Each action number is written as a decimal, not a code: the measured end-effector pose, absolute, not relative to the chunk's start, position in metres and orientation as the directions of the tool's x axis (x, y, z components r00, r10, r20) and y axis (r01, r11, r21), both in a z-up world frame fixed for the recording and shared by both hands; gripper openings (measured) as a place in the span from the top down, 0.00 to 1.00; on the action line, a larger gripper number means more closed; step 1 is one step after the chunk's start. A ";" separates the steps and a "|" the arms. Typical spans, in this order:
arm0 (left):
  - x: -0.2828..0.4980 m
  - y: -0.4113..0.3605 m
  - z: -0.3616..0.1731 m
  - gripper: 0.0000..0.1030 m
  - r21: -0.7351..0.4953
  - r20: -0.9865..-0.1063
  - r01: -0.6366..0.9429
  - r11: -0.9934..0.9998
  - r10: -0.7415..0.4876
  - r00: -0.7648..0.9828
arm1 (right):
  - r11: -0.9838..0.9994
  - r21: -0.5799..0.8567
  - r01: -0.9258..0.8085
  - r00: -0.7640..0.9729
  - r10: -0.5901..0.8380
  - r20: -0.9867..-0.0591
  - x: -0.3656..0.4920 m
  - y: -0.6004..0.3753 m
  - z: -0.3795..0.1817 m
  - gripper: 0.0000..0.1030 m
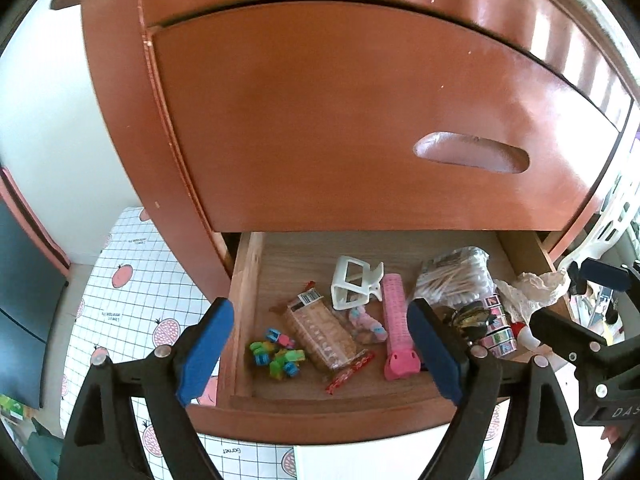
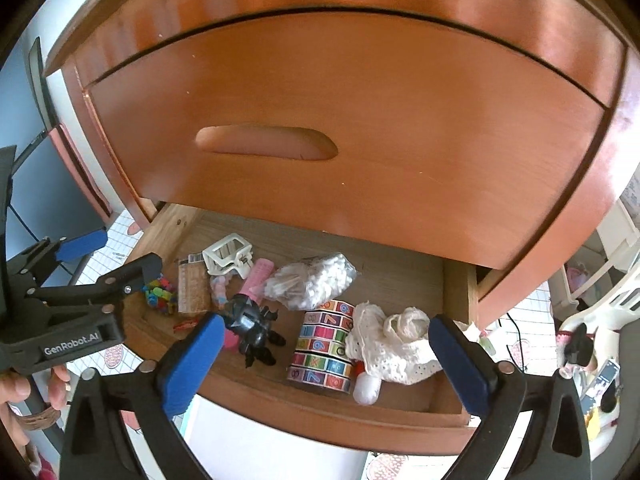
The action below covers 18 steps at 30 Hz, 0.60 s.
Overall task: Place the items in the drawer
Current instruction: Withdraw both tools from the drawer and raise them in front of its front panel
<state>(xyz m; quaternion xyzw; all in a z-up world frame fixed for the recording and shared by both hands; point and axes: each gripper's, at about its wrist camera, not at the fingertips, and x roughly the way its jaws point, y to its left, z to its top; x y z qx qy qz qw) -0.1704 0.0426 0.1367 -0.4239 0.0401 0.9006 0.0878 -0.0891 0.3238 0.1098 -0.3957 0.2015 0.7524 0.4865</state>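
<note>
drawer (image 1: 400,400): pulled open, lower half of both views, under closed drawer front (image 1: 360,128)
left gripper (image 1: 320,354): jaws wide apart, nothing btwn pads, over drawer's left part
right gripper (image 2: 332,362): jaws wide apart, empty, over drawer's right part
in drawer, left wrist view: white claw clip (image 1: 354,284) centre; pink roller (image 1: 396,332) beside it; cotton swab bag (image 1: 456,280) upper right
right wrist view: number cube puzzle (image 2: 326,346) centre, touching white lace cloth (image 2: 396,344); black clip (image 2: 250,326) left

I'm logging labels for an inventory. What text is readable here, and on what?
"GenRobot.AI": on the left gripper body.
"DAS", cut off: on the right gripper body.
"Gomet": upside down on the floor mat.
Digits on the tape roll: "7" and "9" legible.
Snack pack barcode label: too small.
</note>
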 end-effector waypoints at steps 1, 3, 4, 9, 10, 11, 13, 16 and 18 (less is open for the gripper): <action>-0.168 0.042 0.137 0.12 -0.007 -0.767 -0.189 -0.982 0.127 -0.628 | -0.444 -0.082 -0.892 -0.214 0.575 -0.790 -0.087 0.322 0.112 0.00; -0.168 0.044 0.133 0.00 -0.007 -0.755 -0.178 -0.984 0.122 -0.644 | -0.441 -0.083 -0.894 -0.212 0.580 -0.787 -0.083 0.317 0.116 0.00; -0.166 0.043 0.137 0.00 -0.005 -0.749 -0.172 -0.985 0.118 -0.652 | -0.440 -0.084 -0.894 -0.212 0.581 -0.786 -0.082 0.315 0.117 0.00; -0.154 0.039 0.144 0.00 -0.011 -0.741 -0.167 -0.986 0.120 -0.660 | -0.432 -0.087 -0.898 -0.210 0.592 -0.778 -0.073 0.303 0.123 0.00; -0.151 0.038 0.146 0.00 -0.010 -0.739 -0.167 -0.986 0.120 -0.663 | -0.429 -0.086 -0.899 -0.209 0.595 -0.776 -0.070 0.300 0.125 0.00; -0.148 0.038 0.148 0.00 -0.011 -0.736 -0.168 -0.986 0.121 -0.666 | -0.426 -0.086 -0.901 -0.208 0.597 -0.775 -0.068 0.298 0.127 0.00; -0.142 0.036 0.154 0.00 -0.015 -0.731 -0.172 -0.985 0.128 -0.670 | -0.417 -0.083 -0.905 -0.207 0.603 -0.771 -0.060 0.294 0.133 0.00; -0.131 0.036 0.161 0.00 -0.015 -0.727 -0.181 -0.983 0.135 -0.674 | -0.400 -0.080 -0.913 -0.202 0.614 -0.763 -0.051 0.287 0.140 0.00; -0.127 0.038 0.160 0.00 -0.013 -0.720 -0.189 -0.982 0.140 -0.679 | -0.392 -0.073 -0.917 -0.204 0.618 -0.759 -0.044 0.282 0.144 0.00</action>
